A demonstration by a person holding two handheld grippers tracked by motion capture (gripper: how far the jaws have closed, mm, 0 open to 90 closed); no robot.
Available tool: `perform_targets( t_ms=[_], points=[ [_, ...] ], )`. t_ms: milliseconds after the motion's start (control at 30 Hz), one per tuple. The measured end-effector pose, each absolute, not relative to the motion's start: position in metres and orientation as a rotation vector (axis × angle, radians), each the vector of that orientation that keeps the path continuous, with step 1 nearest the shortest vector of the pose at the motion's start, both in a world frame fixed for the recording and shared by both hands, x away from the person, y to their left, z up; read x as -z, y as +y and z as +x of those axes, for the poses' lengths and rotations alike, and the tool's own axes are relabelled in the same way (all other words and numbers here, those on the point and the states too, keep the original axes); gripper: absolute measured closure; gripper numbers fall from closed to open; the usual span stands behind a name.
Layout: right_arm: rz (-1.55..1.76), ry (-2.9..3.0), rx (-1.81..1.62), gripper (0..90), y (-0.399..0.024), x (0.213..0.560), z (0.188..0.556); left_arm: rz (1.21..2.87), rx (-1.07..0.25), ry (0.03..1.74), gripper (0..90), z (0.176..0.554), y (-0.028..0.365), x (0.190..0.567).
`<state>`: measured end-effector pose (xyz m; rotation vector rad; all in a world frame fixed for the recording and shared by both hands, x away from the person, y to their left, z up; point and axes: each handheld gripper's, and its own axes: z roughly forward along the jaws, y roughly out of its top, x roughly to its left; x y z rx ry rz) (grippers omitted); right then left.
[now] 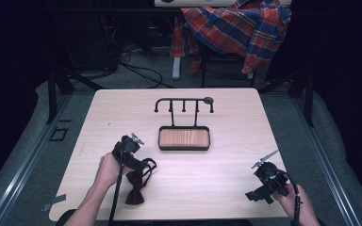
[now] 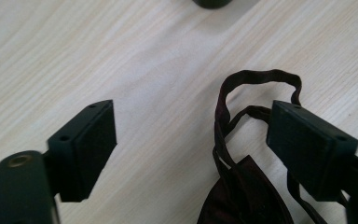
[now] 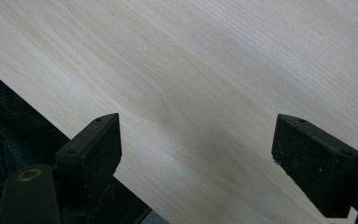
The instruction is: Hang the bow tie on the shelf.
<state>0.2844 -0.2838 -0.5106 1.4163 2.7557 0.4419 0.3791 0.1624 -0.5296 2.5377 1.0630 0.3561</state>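
Table: a pale wooden table (image 1: 226,188) with light grain, seen from above; grey floor lies around it.
Stand: a black metal stand (image 1: 184,123) sits near the middle of the table, a little toward the far edge. It has a wooden tray base with a dark rim and a top bar with short pegs hanging from it.
Bow tie: a dark red bow tie (image 1: 135,186) lies flat on the table near the front left, well apart from the stand. Its thin strap (image 2: 256,81) loops away from the bow toward the stand.
Left gripper: the left gripper (image 2: 191,140) is held low over the bow tie, its jaws spread wide with nothing between them but bare wood and part of the strap. In the left gripper view, the strap passes just beside the right-hand jaw, and the bow sits low between the jaws; I cannot tell whether that jaw touches the strap.
Right gripper: the right gripper (image 3: 196,149) is held near the front right corner of the table, jaws spread wide and empty, over bare wood by the table edge.
Background: a plaid cloth (image 1: 238,26) in red and blue is draped over a chair beyond the table.
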Motion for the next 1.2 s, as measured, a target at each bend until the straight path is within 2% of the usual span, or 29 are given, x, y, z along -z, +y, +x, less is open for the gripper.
perform_targets(
  t_ms=[33,100,233,667,1000,1200],
  points=[
    [1.41,2.755,-0.435,15.6,-0.284,0.511,0.284,2.552,-0.345,1.061,31.5,0.381,0.161,0.532],
    [1.406,2.758,-0.429,15.6,-0.284,0.511,0.285,2.573,-0.331,1.05,33.5,0.383,0.158,0.535],
    [1.414,2.756,-0.447,15.6,-0.284,0.511,0.284,2.608,-0.305,1.009,44.5,0.383,0.153,0.537],
    [1.403,2.76,-0.437,15.6,-0.284,0.511,0.284,2.705,-0.241,0.936,63.4,0.38,0.147,0.545],
    [1.402,2.762,-0.435,15.6,-0.284,0.511,0.284,2.779,-0.272,0.867,82.6,0.376,0.142,0.546],
    [1.403,2.76,-0.436,15.5,-0.284,0.511,0.284,2.792,-0.28,0.855,87.9,0.375,0.141,0.546]
  ],
)
